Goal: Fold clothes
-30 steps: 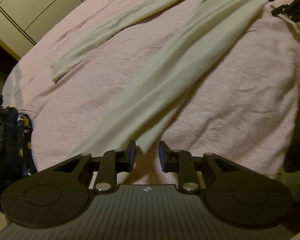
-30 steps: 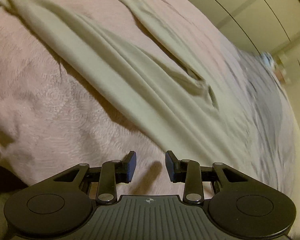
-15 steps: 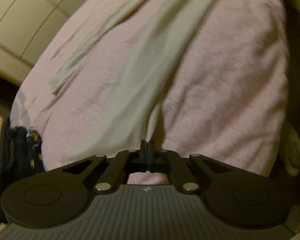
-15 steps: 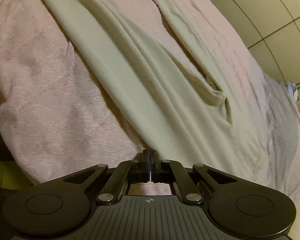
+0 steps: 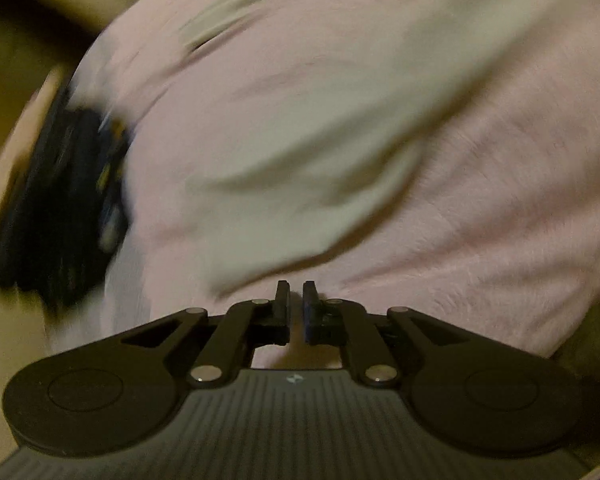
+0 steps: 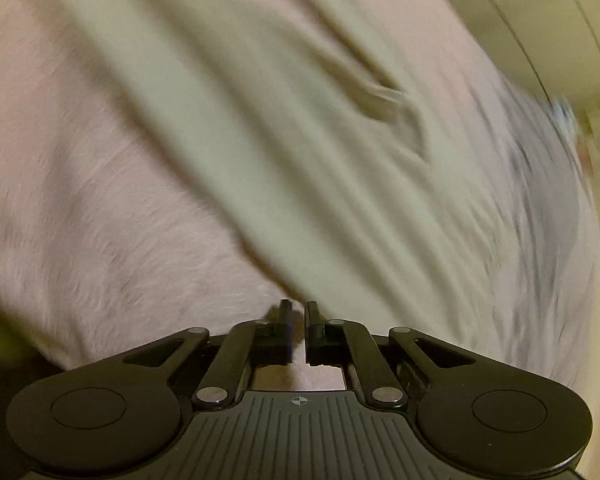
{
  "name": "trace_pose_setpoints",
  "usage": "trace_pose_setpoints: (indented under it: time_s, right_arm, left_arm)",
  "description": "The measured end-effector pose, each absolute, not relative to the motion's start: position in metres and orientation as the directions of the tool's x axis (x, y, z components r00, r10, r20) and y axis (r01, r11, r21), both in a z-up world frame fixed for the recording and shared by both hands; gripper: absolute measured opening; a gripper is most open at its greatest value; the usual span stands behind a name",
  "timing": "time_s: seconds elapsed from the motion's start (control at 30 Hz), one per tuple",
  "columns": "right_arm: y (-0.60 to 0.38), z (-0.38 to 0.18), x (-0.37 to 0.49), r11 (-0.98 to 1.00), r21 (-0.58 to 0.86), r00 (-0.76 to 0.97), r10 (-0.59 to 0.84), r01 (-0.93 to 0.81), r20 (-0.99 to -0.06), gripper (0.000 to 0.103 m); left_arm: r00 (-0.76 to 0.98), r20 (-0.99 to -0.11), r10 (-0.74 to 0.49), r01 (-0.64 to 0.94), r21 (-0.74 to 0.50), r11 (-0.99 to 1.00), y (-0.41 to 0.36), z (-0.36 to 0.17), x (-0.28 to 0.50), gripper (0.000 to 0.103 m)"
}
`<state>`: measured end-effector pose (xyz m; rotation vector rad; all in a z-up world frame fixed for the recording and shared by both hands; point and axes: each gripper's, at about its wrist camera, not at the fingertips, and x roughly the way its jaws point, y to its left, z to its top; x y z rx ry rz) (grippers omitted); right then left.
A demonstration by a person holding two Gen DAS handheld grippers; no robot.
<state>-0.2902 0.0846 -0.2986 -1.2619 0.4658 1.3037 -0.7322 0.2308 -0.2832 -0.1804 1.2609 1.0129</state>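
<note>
A cream long-sleeved garment [image 5: 300, 128] lies on a pink blanket [image 5: 500, 200], blurred by motion. Its near edge is folded over and lies just beyond my left gripper [image 5: 296, 292], whose fingers stand a small gap apart with nothing between them. In the right wrist view the same garment [image 6: 300, 140] stretches away with a sleeve fold [image 6: 380, 96] further off. My right gripper [image 6: 298, 312] sits at the garment's near edge, fingers slightly apart and holding nothing.
A dark bundle of clothing [image 5: 68, 200] lies at the blanket's left edge. Pale cabinet panels [image 6: 540, 20] stand beyond the bed. The pink blanket [image 6: 80, 200] drops off near both grippers.
Both grippers were open, shut on the garment's near edge half a second ago, and now stand slightly open with the cloth released. The garment's edge has been carried over and both views swing, blurred.
</note>
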Motion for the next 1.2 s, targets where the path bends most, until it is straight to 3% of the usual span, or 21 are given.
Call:
trace_pose_setpoints:
  time_s: [0.03,0.07,0.1,0.13,0.2,0.27,0.3,0.37,0.5,0.63,0.77,0.9,1.0,1.2]
  right_arm:
    - [0.089,-0.289,-0.281,-0.136,-0.364,0.271,0.448,-0.921,-0.852,0.01]
    - [0.094,-0.28,-0.27,-0.036,-0.277,0.232,0.452,-0.96,-0.861,0.019]
    - [0.099,-0.273,-0.256,0.098,-0.126,0.158,0.464,-0.987,-0.871,0.048]
    - [0.101,-0.271,-0.243,0.214,0.01,0.095,0.475,-0.977,-0.875,0.068]
    - [0.1,-0.277,-0.223,0.384,0.215,0.005,0.496,-0.898,-0.868,0.068]
    - [0.099,-0.284,-0.205,0.517,0.382,-0.066,0.528,-0.766,-0.847,0.068]
    - [0.097,-0.287,-0.197,0.553,0.413,-0.07,0.536,-0.724,-0.841,0.068]
    - [0.093,-0.29,-0.187,0.598,0.449,-0.078,0.542,-0.664,-0.837,0.068]
    - [0.088,-0.284,-0.176,0.618,0.433,-0.075,0.517,-0.656,-0.853,0.068]
    - [0.091,-0.271,-0.173,0.613,0.367,-0.033,0.485,-0.7,-0.874,0.068]
    - [0.089,-0.248,-0.175,0.611,0.261,0.095,0.487,-0.747,-0.868,0.068]
    - [0.092,-0.245,-0.181,0.618,0.219,0.144,0.482,-0.755,-0.864,0.068]
    - [0.099,-0.251,-0.185,0.629,0.215,0.151,0.475,-0.748,-0.867,0.068]
    - [0.107,-0.25,-0.199,0.614,0.156,0.202,0.471,-0.773,-0.859,0.068]
  left_arm:
    - [-0.019,-0.867,0.497,-0.824,0.295,0.483,0.243,-0.272,-0.743,0.009]
    - [0.031,-0.886,0.463,-0.927,0.148,0.346,0.256,-0.265,-0.757,0.024]
    - [0.088,-0.894,0.439,-0.983,-0.007,0.183,0.268,-0.263,-0.773,0.038]
    - [0.131,-0.893,0.431,-0.991,-0.132,0.029,0.276,-0.266,-0.787,0.04]
    - [0.176,-0.879,0.443,-0.923,-0.303,-0.235,0.282,-0.281,-0.812,0.04]
    - [0.207,-0.86,0.466,-0.792,-0.427,-0.437,0.286,-0.296,-0.834,0.03]
    - [0.212,-0.853,0.478,-0.76,-0.451,-0.468,0.286,-0.3,-0.839,0.0]
    - [0.193,-0.844,0.5,-0.794,-0.434,-0.426,0.286,-0.298,-0.84,0.0]
    - [0.077,-0.852,0.517,-0.964,-0.196,-0.18,0.285,-0.284,-0.825,0.001]
    - [-0.001,-0.856,0.517,-0.995,-0.052,-0.088,0.283,-0.275,-0.817,0.004]
    - [-0.148,-0.804,0.575,-0.989,0.127,-0.076,0.273,-0.248,-0.815,0.005]
    - [-0.03,-0.839,0.544,-0.997,-0.015,-0.079,0.285,-0.242,-0.818,0.02]
    - [0.041,-0.845,0.534,-0.993,-0.093,-0.072,0.311,-0.247,-0.807,0.022]
    - [0.094,-0.868,0.487,-0.995,-0.099,0.017,0.353,-0.264,-0.792,0.026]
